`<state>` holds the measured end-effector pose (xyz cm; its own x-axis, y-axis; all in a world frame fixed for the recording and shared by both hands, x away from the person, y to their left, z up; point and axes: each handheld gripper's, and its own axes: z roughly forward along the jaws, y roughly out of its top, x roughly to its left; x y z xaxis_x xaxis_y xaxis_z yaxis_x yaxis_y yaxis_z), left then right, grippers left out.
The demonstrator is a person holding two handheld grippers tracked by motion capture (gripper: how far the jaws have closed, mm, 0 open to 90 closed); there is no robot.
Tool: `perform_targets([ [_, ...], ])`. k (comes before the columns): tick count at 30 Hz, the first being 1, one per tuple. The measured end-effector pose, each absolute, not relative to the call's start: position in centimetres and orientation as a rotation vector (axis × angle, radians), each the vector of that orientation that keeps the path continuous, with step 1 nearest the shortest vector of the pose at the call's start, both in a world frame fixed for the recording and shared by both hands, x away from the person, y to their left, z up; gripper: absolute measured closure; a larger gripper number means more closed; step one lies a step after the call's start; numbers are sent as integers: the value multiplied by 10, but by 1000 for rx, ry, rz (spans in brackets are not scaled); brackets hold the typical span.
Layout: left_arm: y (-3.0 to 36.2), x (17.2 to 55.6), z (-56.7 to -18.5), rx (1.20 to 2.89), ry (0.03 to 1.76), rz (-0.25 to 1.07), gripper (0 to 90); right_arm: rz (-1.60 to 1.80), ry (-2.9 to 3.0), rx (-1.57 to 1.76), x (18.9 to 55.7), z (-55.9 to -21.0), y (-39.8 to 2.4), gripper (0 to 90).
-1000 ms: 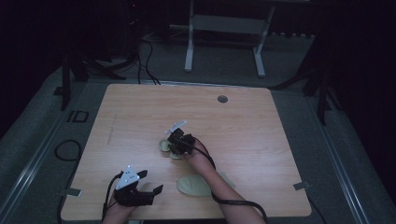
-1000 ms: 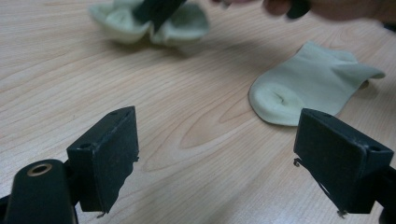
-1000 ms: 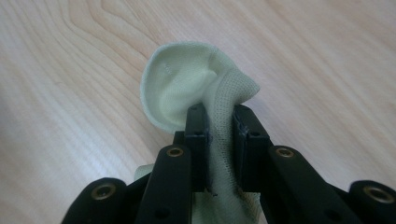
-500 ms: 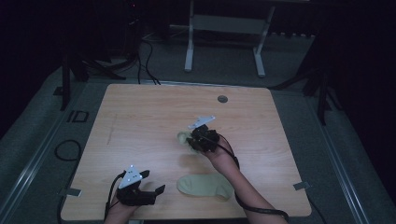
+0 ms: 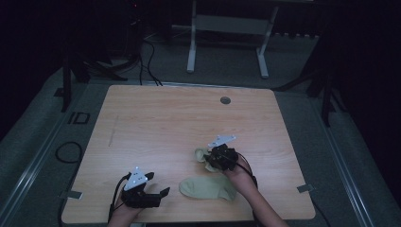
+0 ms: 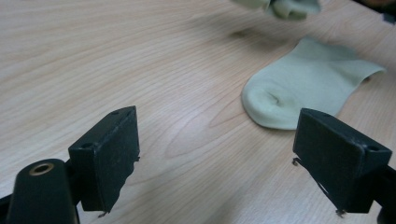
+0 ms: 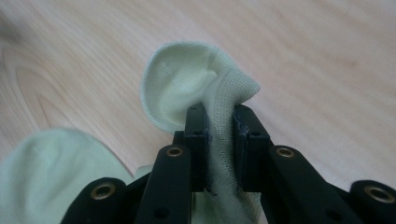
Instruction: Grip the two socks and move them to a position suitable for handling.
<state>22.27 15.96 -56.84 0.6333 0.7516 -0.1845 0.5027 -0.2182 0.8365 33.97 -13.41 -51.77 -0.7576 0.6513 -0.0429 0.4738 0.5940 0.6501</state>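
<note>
- Right gripper [image 5: 212, 160] was clamped on a pale green sock [image 7: 196, 88], bunched between its jaws, above the table [image 5: 161, 118].
- Second sock [image 5: 208, 187] lay flat just beside it.
- Left gripper [image 5: 158, 193] gaped, empty, near that flat sock's toe.

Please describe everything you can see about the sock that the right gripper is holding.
The held sock is pale green, of soft knitted fabric with a fine mesh-like weave on one face. The right gripper is shut on it, its black fingers pinching a bunched fold, so the sock is crumpled and not flat. A rounded end sticks out beyond the fingertips, and the rest hangs below the gripper. In the high view it lies just beyond a second, flat sock on the wooden table. Whether it touches the table cannot be told.
</note>
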Motion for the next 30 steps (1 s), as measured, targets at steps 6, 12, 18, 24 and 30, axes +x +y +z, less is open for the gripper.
perform_targets([
  [6,151,226,-567,1901,981,310,150,887,2569,960,341,-541,-136,774],
  [12,141,231,-568,1909,972,273,151,874,2567,968,344,-552,-132,747],
  [18,135,242,-563,1909,977,247,154,892,2601,963,346,-538,-135,542],
  [24,118,260,-552,1899,973,231,233,990,2542,985,349,-510,-150,595],
  [30,96,287,-547,1966,933,287,306,968,2589,962,349,-513,-152,609],
])
